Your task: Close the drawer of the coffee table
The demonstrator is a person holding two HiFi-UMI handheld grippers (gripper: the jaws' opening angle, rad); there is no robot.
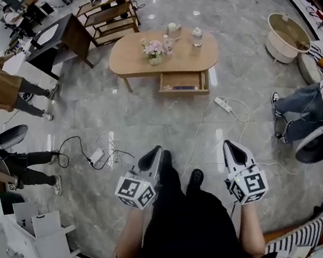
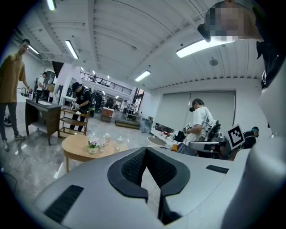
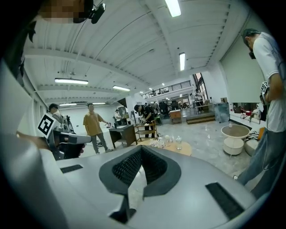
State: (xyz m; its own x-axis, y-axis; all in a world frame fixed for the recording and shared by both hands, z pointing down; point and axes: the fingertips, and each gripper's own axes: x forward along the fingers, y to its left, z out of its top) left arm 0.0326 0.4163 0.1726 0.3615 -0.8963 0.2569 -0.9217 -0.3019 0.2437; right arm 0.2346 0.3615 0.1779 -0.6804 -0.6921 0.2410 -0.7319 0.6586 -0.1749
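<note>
- Head view: far ahead on the glossy grey marble floor (image 1: 151,118), an oval wooden table (image 1: 130,55) on slim legs. Shallow rectangular drawer (image 1: 184,82) pulled out of its near side, standing open, something flat and dark inside.
- On the tabletop, a small pale flower bunch (image 1: 154,50) and clear glass jars (image 1: 196,36).
- White power strip (image 1: 223,105) with thin looping cables on the floor, between table and grippers.
- Near, left gripper (image 1: 156,150) and right gripper (image 1: 228,145), both well apart from the drawer. Smooth grey shells, dark tapered jaws pressed together, a checker-marked cube on each.
- Left gripper view: left gripper (image 2: 145,150) with black dimpled pads meeting at the tips in a narrow V, closed on nothing. Beyond, far left, the rounded wooden table (image 2: 76,147) with the flower bunch (image 2: 93,145) on top.
- Right gripper view: right gripper (image 3: 140,147) likewise closed and empty, textured black pads touching at the tips. Just past them, far off, the table (image 3: 185,147) with the glass jars (image 3: 178,142) upright on it.
</note>
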